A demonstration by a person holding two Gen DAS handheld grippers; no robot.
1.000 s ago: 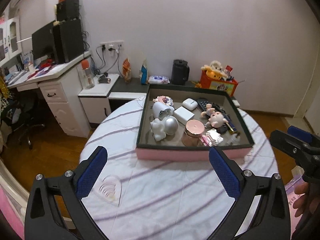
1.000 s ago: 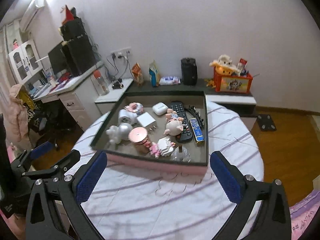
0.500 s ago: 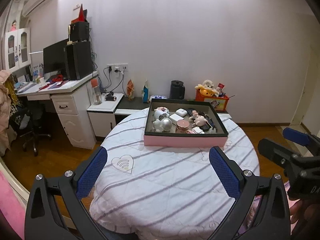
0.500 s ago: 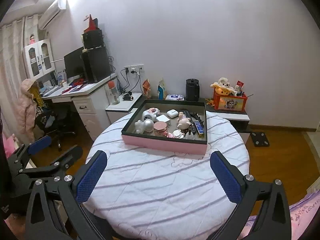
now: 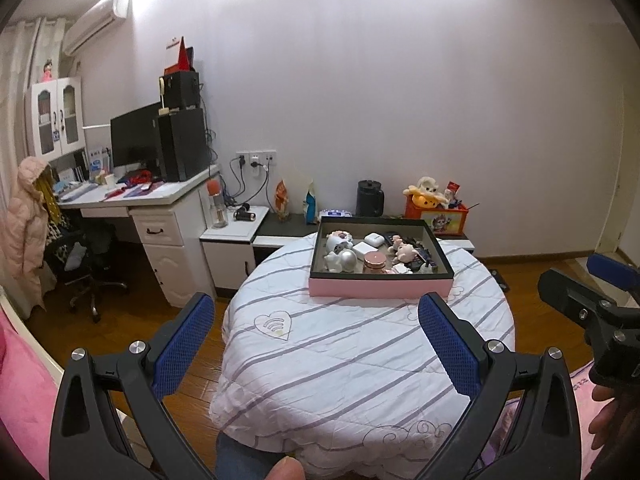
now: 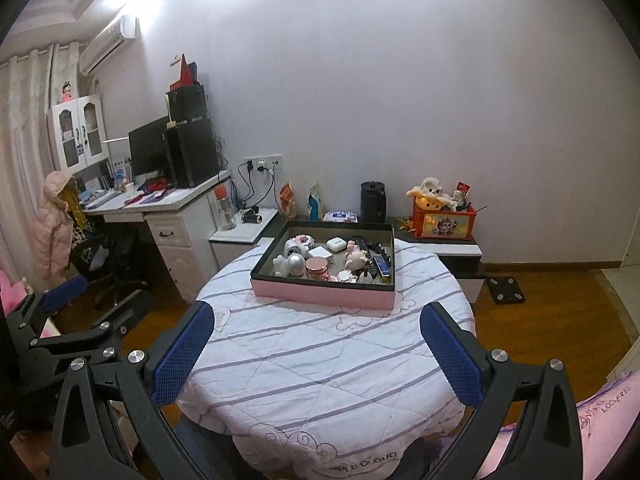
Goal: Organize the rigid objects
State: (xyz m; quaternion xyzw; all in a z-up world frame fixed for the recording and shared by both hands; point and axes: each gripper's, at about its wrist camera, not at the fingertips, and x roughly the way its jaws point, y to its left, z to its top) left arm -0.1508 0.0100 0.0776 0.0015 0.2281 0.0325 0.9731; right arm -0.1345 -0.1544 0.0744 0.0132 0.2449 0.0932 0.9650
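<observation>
A pink box with a dark rim (image 5: pixel 380 286) (image 6: pixel 324 294) sits at the far side of a round table with a striped white cloth (image 5: pixel 360 352) (image 6: pixel 320 356). In it lie several small items: a white figurine (image 5: pixel 333 261), a silver ball (image 5: pixel 347 260), a copper-lidded jar (image 5: pixel 374 261), a pink pig toy (image 5: pixel 405 251), a white earbud case (image 6: pixel 336 244) and remotes (image 6: pixel 380 266). My left gripper (image 5: pixel 316 340) is open and empty, held well back from the table. My right gripper (image 6: pixel 318 344) is open and empty, also well back.
A white desk with a monitor and speakers (image 5: pixel 160 148) stands at the left, an office chair (image 5: pixel 86 264) beside it. A low cabinet behind the table holds a black kettle (image 5: pixel 370 198) and an orange toy box (image 5: pixel 436 216). A scale (image 6: pixel 506 290) lies on the wood floor.
Both grippers have pulled back and up from the box, which now looks small and far. Both stayed open and empty.
</observation>
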